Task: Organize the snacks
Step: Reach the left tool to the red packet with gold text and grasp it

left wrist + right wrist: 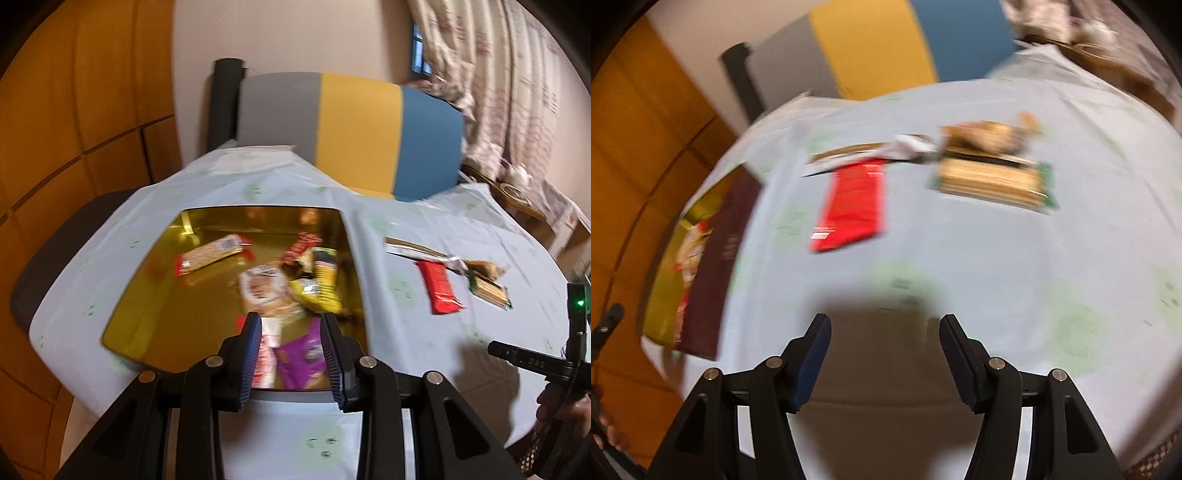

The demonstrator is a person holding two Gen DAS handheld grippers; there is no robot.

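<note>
Several snacks boxed: a shallow gold metal tin (147, 295) with a mirror-bright floor already holds a heap of crinkly wrapped bars and packets.
Left claw (291, 354): hovers over the tin's near edge; ribbed blue pads slightly apart, nothing visibly pinched between them.
Right claw (884, 354): spread wide and empty, aimed down at bare cloth, probably heading for the loose snacks.
Still outside: a flat glossy red foil packet (849, 203), a clear-wrapped stack of tan wafer sticks (993, 181) and more crumpled wrappers beyond, lying well right of the tin.
Surface (406, 387): pale blue cloth with faint green prints, soft and wrinkled.
</note>
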